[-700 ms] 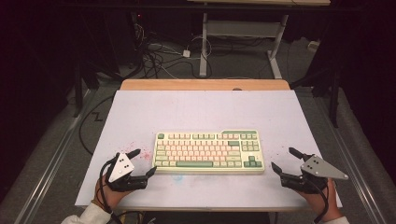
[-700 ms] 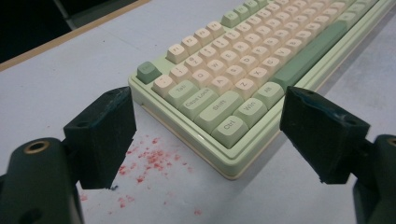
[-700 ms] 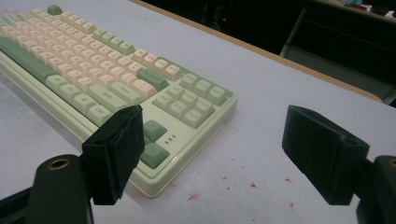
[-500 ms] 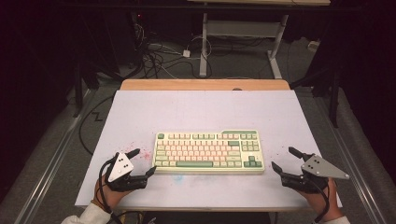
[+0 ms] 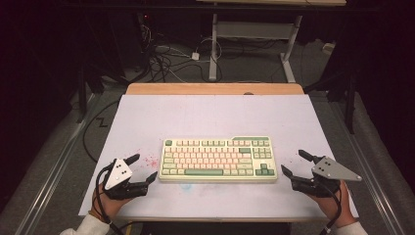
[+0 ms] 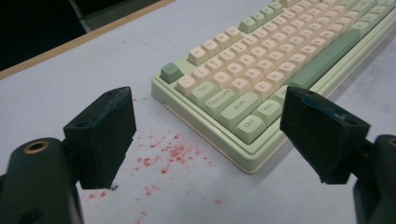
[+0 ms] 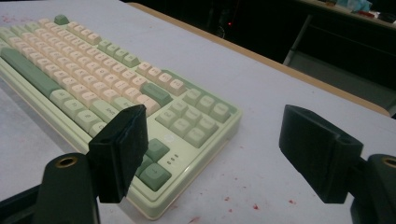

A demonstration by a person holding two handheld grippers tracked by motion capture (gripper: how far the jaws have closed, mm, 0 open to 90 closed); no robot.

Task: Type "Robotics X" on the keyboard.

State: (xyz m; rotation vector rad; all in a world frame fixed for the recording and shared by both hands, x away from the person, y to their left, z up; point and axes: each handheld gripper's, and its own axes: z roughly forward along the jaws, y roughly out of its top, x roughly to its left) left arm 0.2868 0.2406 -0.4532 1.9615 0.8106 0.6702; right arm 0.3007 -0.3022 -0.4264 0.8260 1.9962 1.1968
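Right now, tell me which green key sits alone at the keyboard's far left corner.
The Escape key, alone above the left key column of the keyboard.

Matt plastic keyboard [image 5: 218, 159] on a smooth white table [image 5: 215, 115], wooden edge [image 5: 215, 88].

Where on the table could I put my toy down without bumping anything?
The biggest free patch is the white table top behind the keyboard, up to the wooden back edge. A narrower strip runs in front of the keyboard. It is crowded at the keyboard's two ends, where the open left gripper and open right gripper sit close.
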